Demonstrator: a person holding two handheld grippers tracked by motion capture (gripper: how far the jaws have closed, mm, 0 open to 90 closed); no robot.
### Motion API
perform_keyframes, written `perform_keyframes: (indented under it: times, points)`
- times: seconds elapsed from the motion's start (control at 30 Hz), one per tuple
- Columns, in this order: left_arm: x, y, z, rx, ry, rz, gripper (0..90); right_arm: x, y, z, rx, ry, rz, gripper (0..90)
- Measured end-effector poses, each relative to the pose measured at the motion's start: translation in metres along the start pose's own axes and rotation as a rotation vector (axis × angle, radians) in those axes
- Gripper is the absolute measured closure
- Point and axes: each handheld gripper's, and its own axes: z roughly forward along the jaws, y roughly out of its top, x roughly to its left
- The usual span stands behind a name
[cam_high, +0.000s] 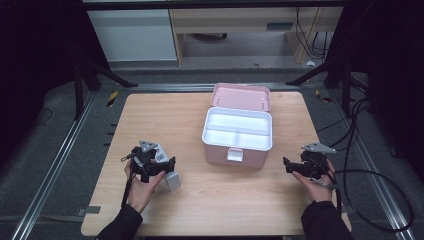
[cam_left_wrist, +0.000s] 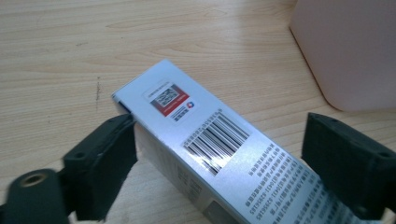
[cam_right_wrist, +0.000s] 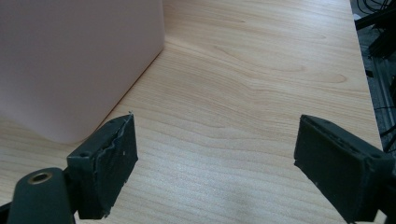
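A small silver carton (cam_left_wrist: 219, 140) with a barcode and a red label lies slantwise on the wooden table between the jaws of my left gripper (cam_left_wrist: 222, 126). The left jaw touches its side and the right jaw stands wide of it, so the gripper is open. In the high view the carton (cam_high: 172, 180) sits just right of the left gripper (cam_high: 166, 169) near the table's front left. My right gripper (cam_high: 289, 166) hovers open at the front right with nothing between its fingers (cam_right_wrist: 112, 158). It points toward the pink case.
A pink case (cam_high: 237, 142) with a white divided tray stands mid-table, its lid (cam_high: 241, 96) tipped back open. Its wall is close on the right in the left gripper view (cam_left_wrist: 350, 51) and on the left in the right gripper view (cam_right_wrist: 70, 60). Cables trail off the table's right edge (cam_high: 360, 175).
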Motion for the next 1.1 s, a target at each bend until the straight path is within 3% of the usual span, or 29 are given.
perform_keyframes:
  times: [0.27,0.33,0.53,0.73,0.77,0.9,1.0,1.1]
  points:
    - [0.010,-0.003,-0.004,0.008,-0.017,-0.007,28.5,0.000,0.000,0.000,0.002,0.006,-0.005,15.1]
    - [0.011,-0.005,-0.006,0.019,-0.024,0.003,37.4,0.000,0.000,0.000,-0.002,0.009,-0.009,17.0]
    - [0.016,-0.002,-0.007,0.027,-0.023,0.036,52.0,0.001,-0.001,0.000,-0.008,0.027,-0.021,21.5]
    - [0.019,-0.001,-0.009,0.024,-0.035,0.064,52.4,0.002,-0.001,0.001,-0.012,0.044,-0.027,24.5]
    - [0.020,-0.001,-0.013,0.012,-0.037,0.077,47.8,0.001,-0.001,0.000,-0.017,0.047,-0.027,24.9]
    - [0.021,-0.004,-0.023,-0.004,-0.041,0.090,44.8,0.001,-0.001,0.000,-0.014,0.049,-0.024,25.1]
    - [0.022,-0.011,-0.031,0.015,-0.032,0.122,43.1,0.001,-0.002,-0.001,-0.014,0.051,-0.023,25.5]
    - [0.023,-0.015,-0.025,0.062,-0.054,0.113,45.0,0.002,-0.002,-0.001,-0.011,0.056,-0.022,26.5]
